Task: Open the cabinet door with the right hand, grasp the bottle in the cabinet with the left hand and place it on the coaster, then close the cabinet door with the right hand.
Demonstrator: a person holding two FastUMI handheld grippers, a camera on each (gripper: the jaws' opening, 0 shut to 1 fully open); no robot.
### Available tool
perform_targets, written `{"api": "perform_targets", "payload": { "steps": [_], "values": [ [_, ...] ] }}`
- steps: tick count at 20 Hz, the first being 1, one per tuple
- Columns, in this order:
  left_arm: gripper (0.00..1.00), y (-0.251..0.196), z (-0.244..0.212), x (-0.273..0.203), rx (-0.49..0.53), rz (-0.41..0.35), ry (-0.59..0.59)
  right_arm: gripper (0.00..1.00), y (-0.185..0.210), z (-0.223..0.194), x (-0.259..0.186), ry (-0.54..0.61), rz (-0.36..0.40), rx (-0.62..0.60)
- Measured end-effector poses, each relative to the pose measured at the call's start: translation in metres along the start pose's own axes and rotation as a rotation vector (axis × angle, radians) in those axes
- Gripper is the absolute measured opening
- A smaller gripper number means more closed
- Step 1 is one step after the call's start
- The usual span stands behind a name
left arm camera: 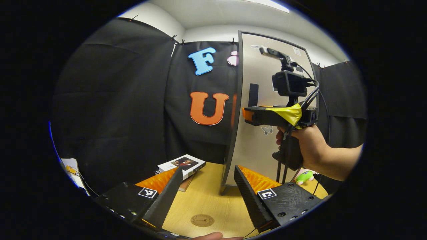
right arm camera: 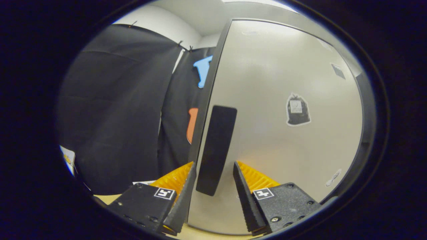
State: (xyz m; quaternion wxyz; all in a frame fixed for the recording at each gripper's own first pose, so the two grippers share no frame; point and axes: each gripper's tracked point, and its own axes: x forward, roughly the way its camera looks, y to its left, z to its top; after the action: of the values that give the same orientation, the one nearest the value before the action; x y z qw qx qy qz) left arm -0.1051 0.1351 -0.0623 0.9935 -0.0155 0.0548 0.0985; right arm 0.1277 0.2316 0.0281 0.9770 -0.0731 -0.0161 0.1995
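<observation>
Two claws | right claw [right arm camera: 211, 196] wide astride handle [right arm camera: 216, 150] of shut cabinet door [right arm camera: 283, 133] | left claw [left arm camera: 208, 193] wide above coaster [left arm camera: 202, 220]

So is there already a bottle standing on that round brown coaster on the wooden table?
No, in the left gripper view the round brown coaster lies bare on the wooden table.

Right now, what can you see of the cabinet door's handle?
The handle is a flat, matte black, upright bar with rounded corners, probably plastic, standing off the pale grey cabinet door near its left edge. In the right gripper view it sits between the fingers of the open right claw, with gaps on both sides. In the left gripper view the claw is level with its lower part.
</observation>
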Motion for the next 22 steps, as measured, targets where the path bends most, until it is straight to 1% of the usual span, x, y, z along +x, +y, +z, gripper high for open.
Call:
{"api": "perform_targets", "payload": {
  "steps": [1,2,3,5,9,11,15,18,20,22],
  "values": [
    [0.93,0.001,0.000,-0.001,0.001,-0.001,0.000,0.55,0.002,-0.005,-0.001,0.019,0.011,0.009],
    [0.93,0.001,-0.001,-0.001,0.001,-0.001,0.002,0.48,0.003,-0.002,-0.007,0.015,0.004,0.009],
    [0.93,0.000,0.000,-0.001,-0.002,-0.003,0.004,0.37,0.003,-0.003,-0.003,0.026,0.001,0.001],
    [0.93,0.001,0.001,0.000,-0.007,-0.007,0.000,0.31,0.004,-0.004,-0.003,0.037,0.007,0.017],
    [0.93,0.004,0.000,0.002,-0.011,-0.007,0.002,0.23,0.005,-0.004,-0.010,0.062,0.044,0.024],
    [0.93,0.009,0.000,0.004,-0.012,0.000,0.005,0.20,0.010,-0.003,-0.021,0.065,0.092,0.039],
    [0.93,0.025,-0.003,0.009,0.012,0.021,0.034,0.21,0.022,0.001,-0.055,0.070,0.199,0.058],
    [0.93,0.034,0.004,0.019,0.058,0.023,0.042,0.21,0.026,0.004,-0.076,0.069,0.289,0.079],
    [0.93,0.037,0.009,0.030,0.090,0.034,0.041,0.21,0.027,0.003,-0.088,0.068,0.340,0.082],
    [0.93,0.028,0.012,0.042,0.087,0.020,0.049,0.21,0.023,0.002,-0.093,0.070,0.381,0.069]
  ]
}}
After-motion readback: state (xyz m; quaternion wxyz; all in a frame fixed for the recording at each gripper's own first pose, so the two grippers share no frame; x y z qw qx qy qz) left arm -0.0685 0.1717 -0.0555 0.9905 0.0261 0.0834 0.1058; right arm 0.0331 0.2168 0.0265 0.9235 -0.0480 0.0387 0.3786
